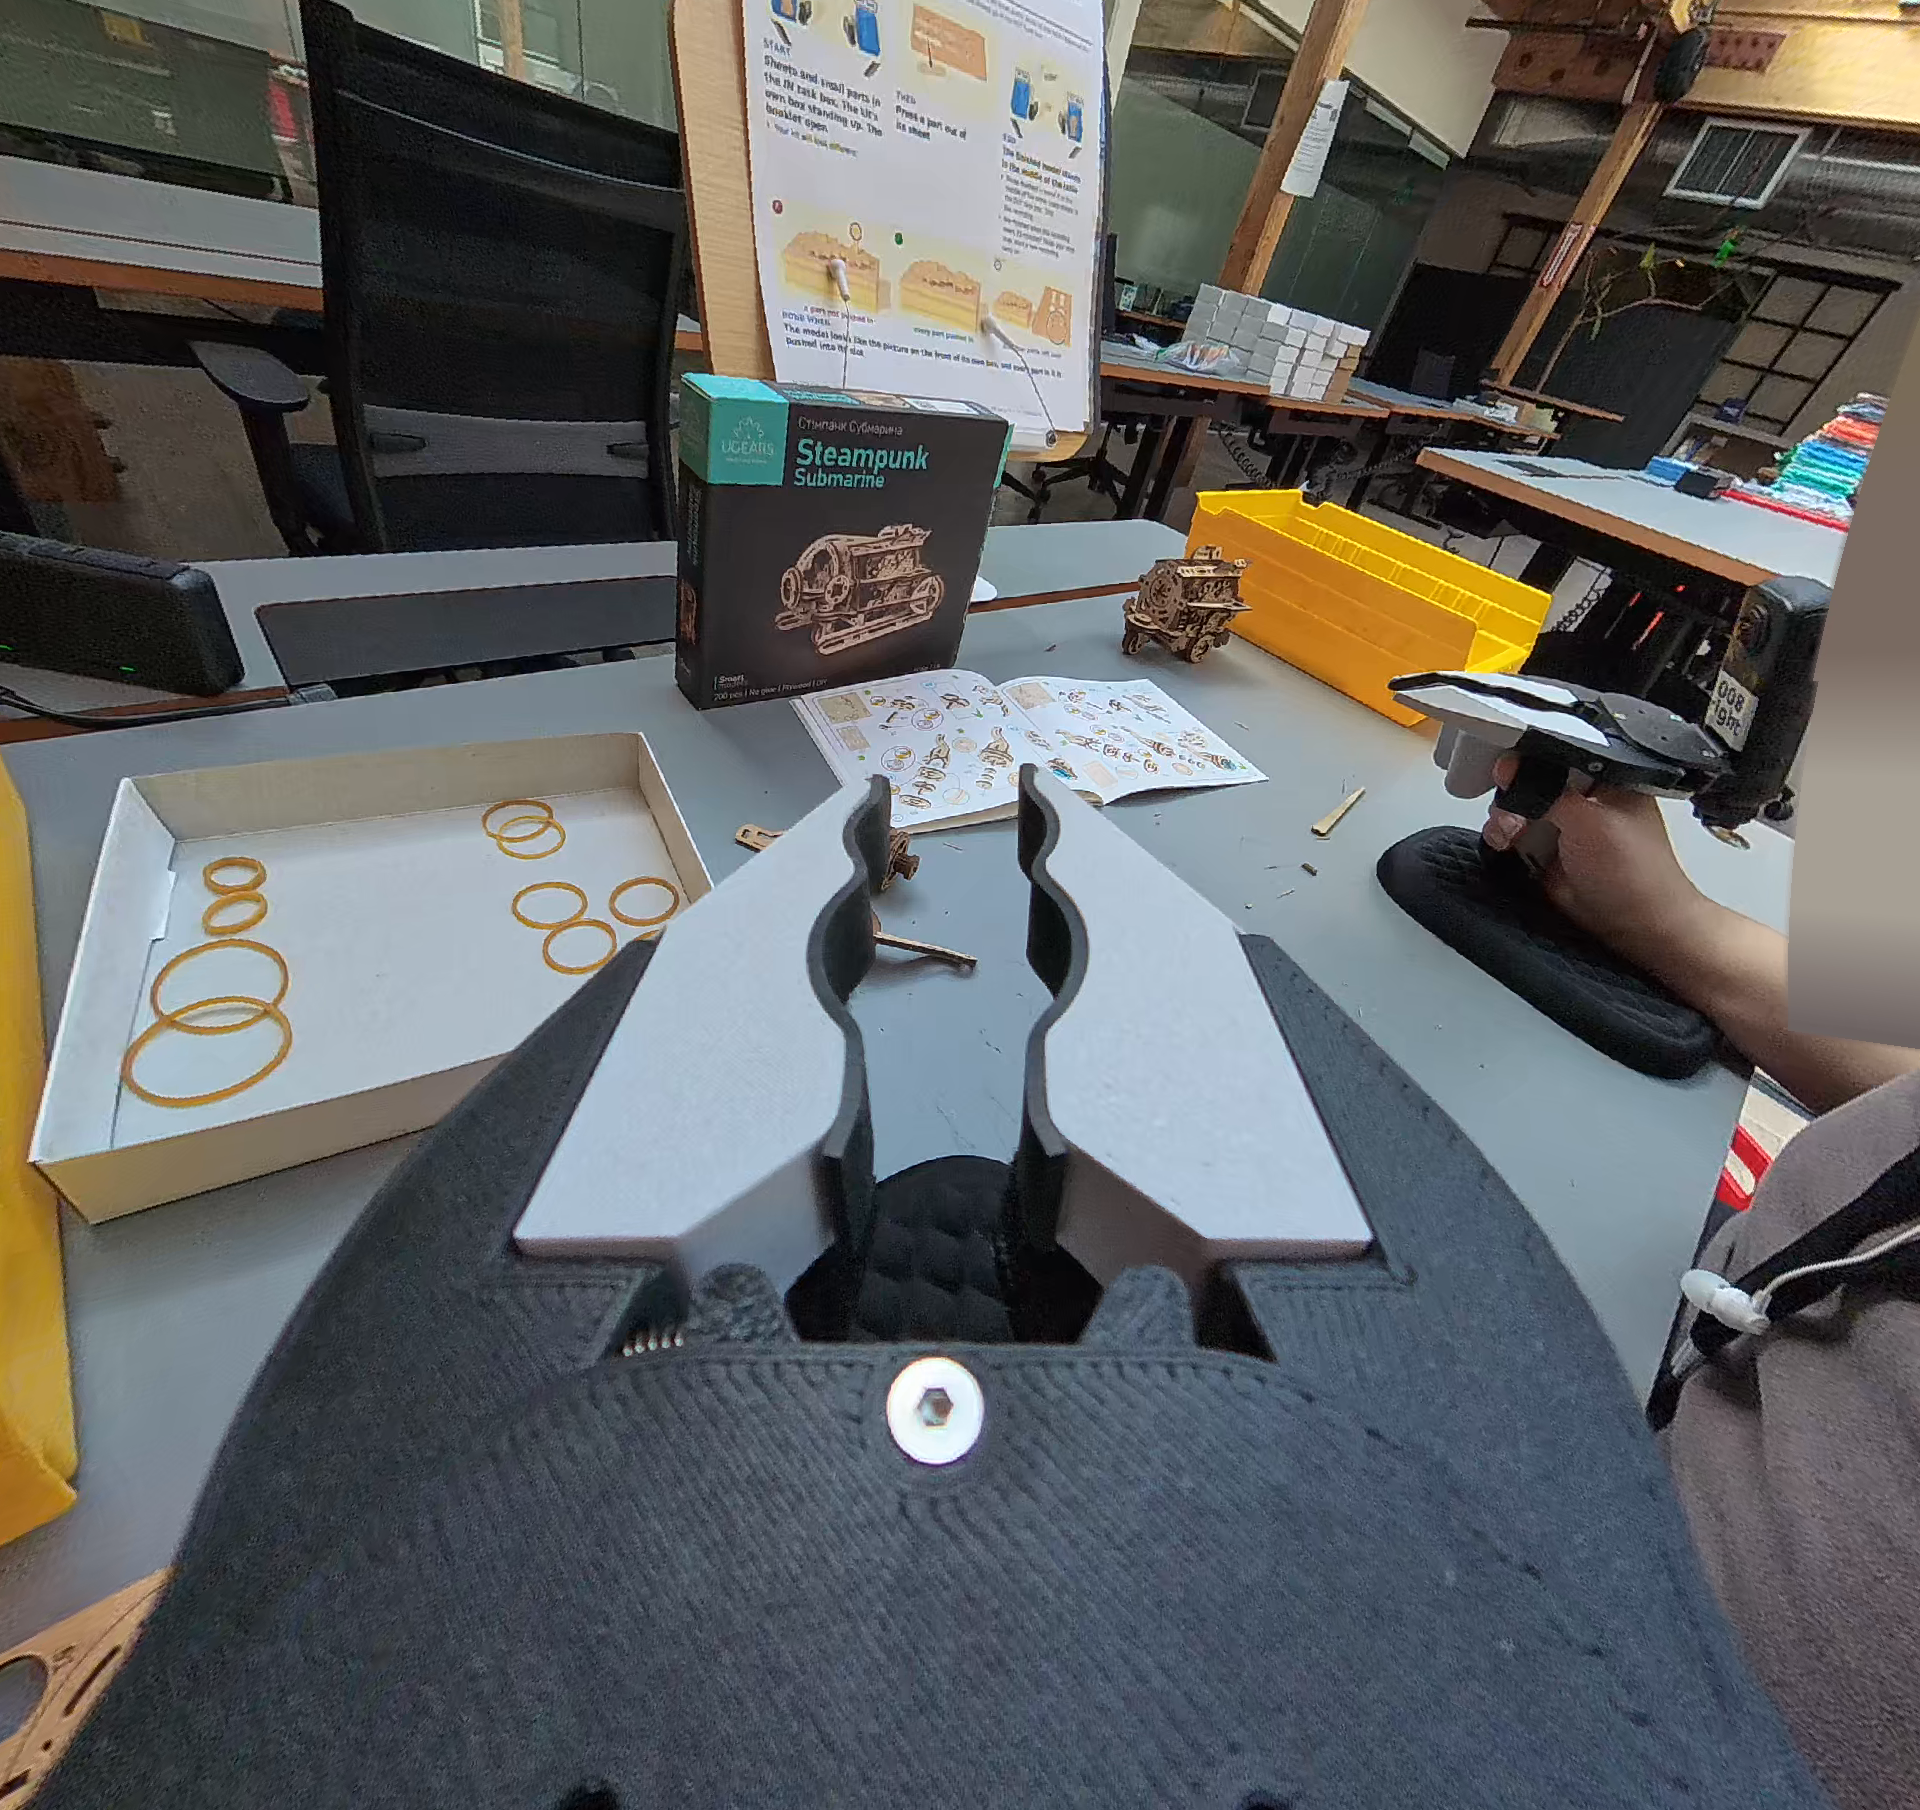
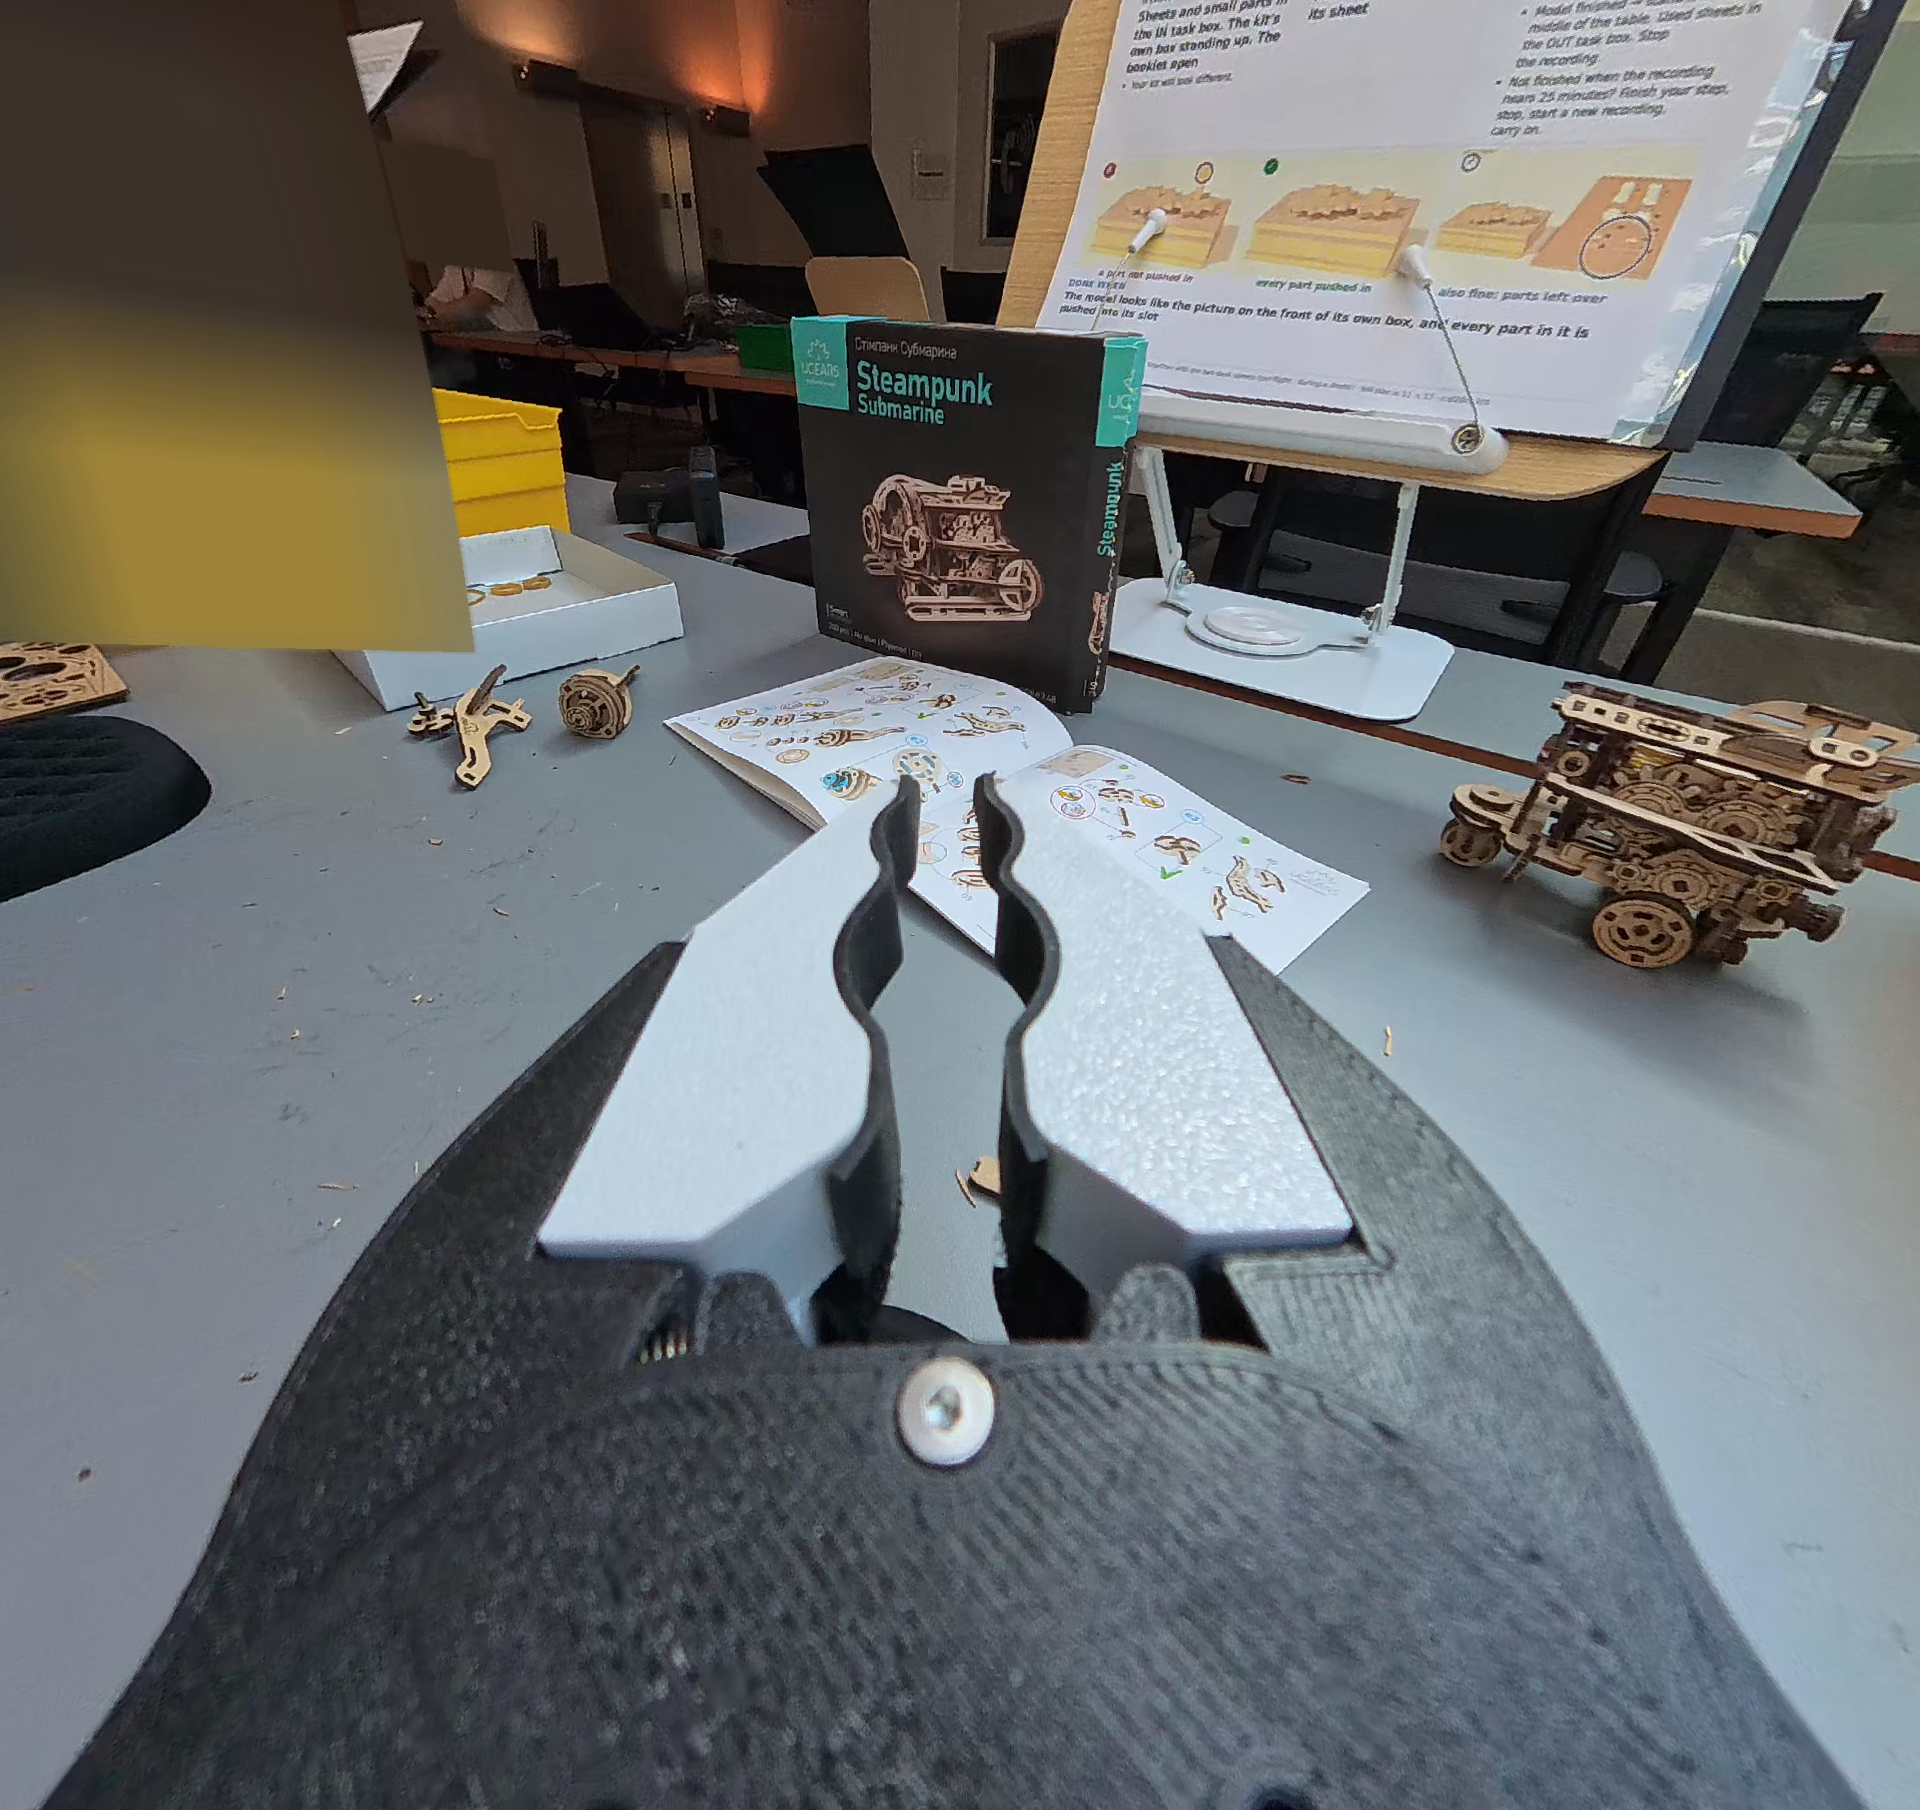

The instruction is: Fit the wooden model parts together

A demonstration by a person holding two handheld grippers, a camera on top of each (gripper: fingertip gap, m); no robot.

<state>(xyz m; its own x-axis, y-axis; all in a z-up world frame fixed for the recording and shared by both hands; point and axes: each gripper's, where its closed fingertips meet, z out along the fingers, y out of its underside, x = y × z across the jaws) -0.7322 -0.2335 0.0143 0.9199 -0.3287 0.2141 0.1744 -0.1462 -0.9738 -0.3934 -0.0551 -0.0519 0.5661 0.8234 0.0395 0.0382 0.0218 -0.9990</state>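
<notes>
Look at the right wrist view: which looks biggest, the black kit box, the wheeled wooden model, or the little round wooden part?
1. black kit box
2. wheeled wooden model
3. little round wooden part

All three stand at a similar distance, so the order is fairly safe.

Booklet (image 2: 997,804) (open) ahead, sides clear

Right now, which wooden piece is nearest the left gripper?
The flat key-shaped piece, lying between the left gripper fingers. The round geared piece sits farther out; the built model is far off.
</notes>
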